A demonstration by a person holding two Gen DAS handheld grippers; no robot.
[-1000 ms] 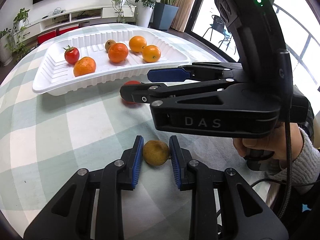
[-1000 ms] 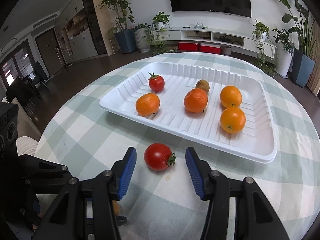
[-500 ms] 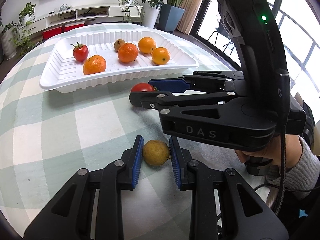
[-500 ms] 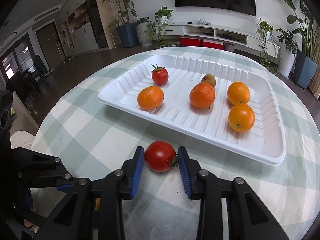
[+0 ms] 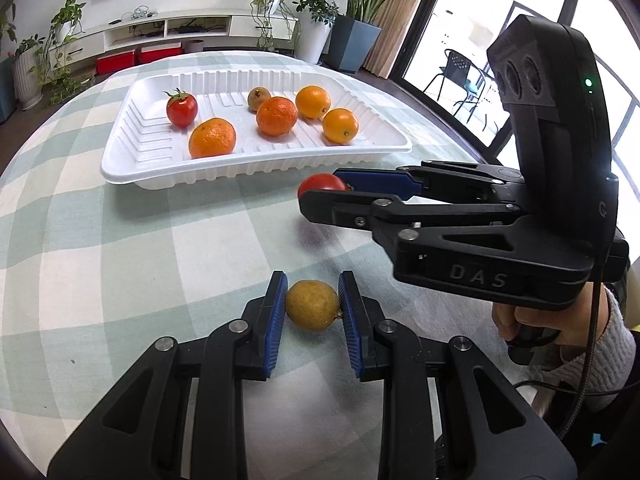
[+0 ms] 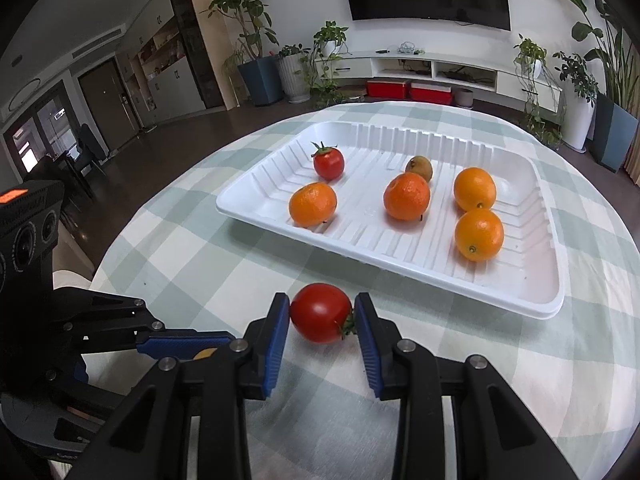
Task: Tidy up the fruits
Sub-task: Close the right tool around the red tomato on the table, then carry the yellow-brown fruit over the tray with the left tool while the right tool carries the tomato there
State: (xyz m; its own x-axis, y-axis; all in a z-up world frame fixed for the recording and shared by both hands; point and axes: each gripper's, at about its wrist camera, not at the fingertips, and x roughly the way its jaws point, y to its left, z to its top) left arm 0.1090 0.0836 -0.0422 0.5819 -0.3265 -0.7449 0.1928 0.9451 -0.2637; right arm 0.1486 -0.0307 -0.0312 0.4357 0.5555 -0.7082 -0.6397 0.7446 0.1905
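Note:
My left gripper (image 5: 312, 306) is shut on a yellow-brown kiwi (image 5: 313, 306) just above the checked tablecloth. My right gripper (image 6: 322, 314) is shut on a red tomato (image 6: 320, 312), which also shows in the left wrist view (image 5: 320, 185), held just off the cloth, in front of the white tray (image 6: 532, 304). The tray (image 5: 256, 168) holds a tomato (image 6: 328, 162), a kiwi (image 6: 419, 168) and several oranges such as one orange (image 6: 313, 204). The right gripper (image 5: 340, 196) is ahead and right of my left one.
The round table's edge runs close on the right in the left wrist view and on the left in the right wrist view. The left gripper's body (image 6: 80, 332) lies low left in the right wrist view. Potted plants and a TV shelf stand beyond the table.
Both grippers have closed, the left on the kiwi and the right on the loose tomato. Both have risen a little with their fruit, and the tray now looks nearer.

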